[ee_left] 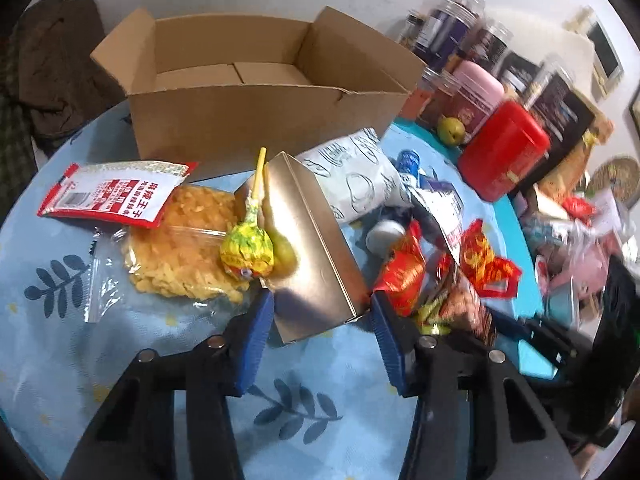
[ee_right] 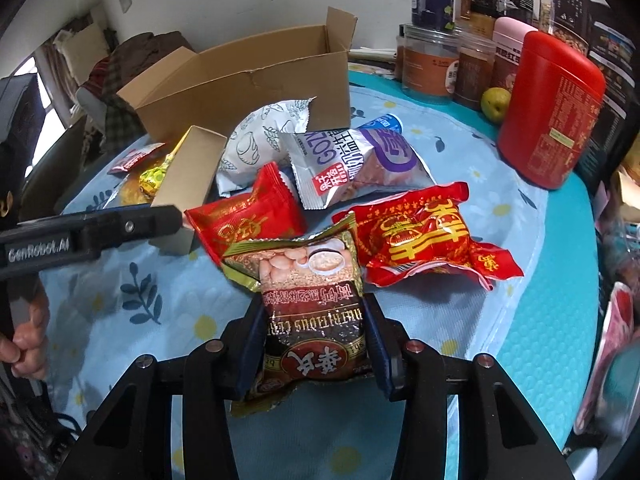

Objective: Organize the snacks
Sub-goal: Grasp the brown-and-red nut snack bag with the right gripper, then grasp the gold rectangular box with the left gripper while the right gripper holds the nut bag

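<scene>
Leaf-print tablecloth (ee_right: 120, 312); green pear (ee_right: 495, 104) beside red canister (ee_right: 554, 112); jars (ee_right: 430, 64), perhaps spices, behind

"GenRobot.AI": left gripper (ee_right: 182, 218) arm | "NUTRITIOUS CEREAL", partly hidden: cereal packet (ee_right: 312, 304) | "麻辣王子": red-and-white packet (ee_left: 116, 194)

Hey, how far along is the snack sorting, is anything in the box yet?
Nothing looks packed yet: what shows of the cardboard box interior is bare. In hand: the left gripper has its pads against the gold box, and the right gripper is shut on the cereal packet. Left on the table: the lollipop, two red packets, the white bag and the crisps bag.
</scene>
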